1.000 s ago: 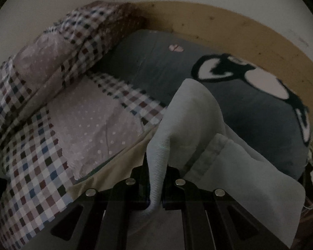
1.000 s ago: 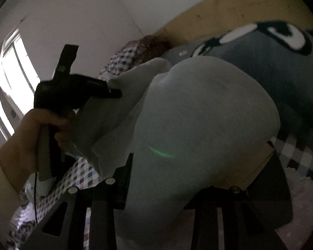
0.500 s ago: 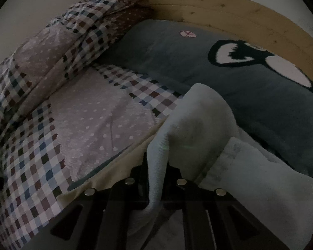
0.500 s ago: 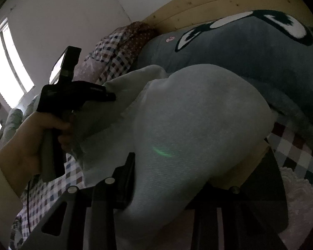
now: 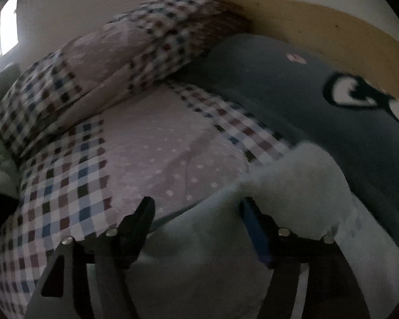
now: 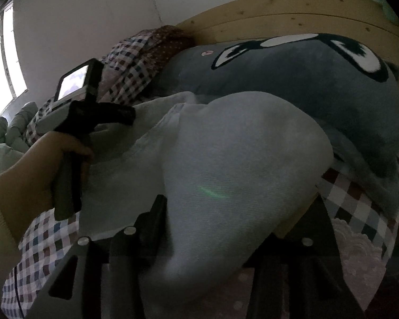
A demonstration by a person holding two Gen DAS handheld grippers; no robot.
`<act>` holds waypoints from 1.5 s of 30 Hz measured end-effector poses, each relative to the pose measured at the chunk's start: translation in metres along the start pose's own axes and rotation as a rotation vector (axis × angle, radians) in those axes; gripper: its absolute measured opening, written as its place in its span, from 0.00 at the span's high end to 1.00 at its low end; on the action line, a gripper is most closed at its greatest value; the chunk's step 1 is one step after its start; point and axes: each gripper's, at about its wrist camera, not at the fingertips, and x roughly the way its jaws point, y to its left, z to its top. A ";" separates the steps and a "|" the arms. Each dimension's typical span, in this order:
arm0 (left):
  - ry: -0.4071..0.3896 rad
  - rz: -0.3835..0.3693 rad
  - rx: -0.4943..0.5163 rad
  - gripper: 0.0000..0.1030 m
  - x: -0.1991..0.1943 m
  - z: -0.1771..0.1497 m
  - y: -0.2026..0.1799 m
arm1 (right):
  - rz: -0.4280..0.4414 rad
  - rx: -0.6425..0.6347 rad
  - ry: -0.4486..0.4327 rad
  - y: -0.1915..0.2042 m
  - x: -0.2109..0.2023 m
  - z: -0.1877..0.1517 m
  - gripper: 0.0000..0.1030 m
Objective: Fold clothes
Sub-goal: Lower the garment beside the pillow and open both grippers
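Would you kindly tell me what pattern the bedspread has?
The bedspread is checked in white, blue and dark red, with pink white-dotted patches; the left wrist view shows it best.

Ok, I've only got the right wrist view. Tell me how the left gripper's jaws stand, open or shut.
Observer: Open. The left wrist view shows the left gripper with its fingers spread and the pale garment lying loose between them, not pinched.
Operator: Now say what lies straight ahead of it.
Observer: The pink dotted panel of the checked quilt, with no clothing on it.
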 end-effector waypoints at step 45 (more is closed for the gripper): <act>-0.342 -0.138 -0.219 0.17 -0.385 -0.206 0.182 | -0.030 -0.168 -0.294 0.078 -0.104 -0.023 0.10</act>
